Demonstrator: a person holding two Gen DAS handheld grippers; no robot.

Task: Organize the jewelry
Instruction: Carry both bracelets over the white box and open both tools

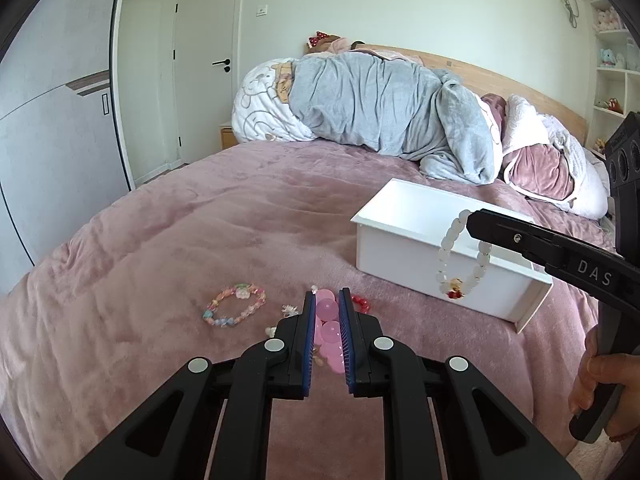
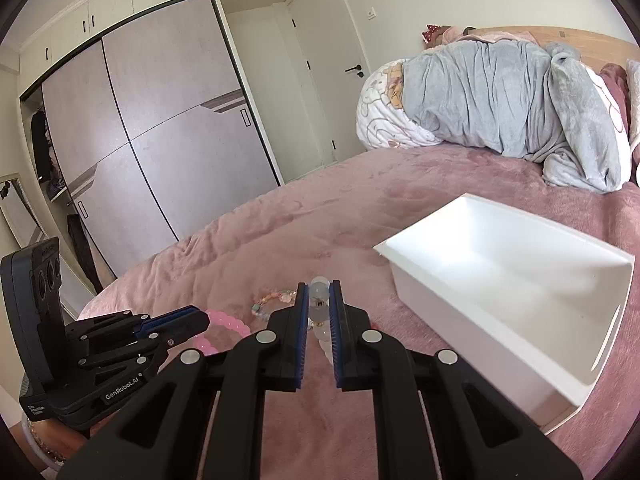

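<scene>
My left gripper is shut on a pink bead bracelet, low over the pink bedspread; it also shows in the right wrist view with the pink bracelet. My right gripper is shut on a white bead bracelet with a red charm. In the left wrist view that white bracelet hangs from my right gripper in front of the white box. A pastel bead bracelet lies on the bed to the left.
The open white box stands on the bed to the right. A red bead piece and a small charm lie beside my left fingers. Rolled grey and white bedding lies at the headboard.
</scene>
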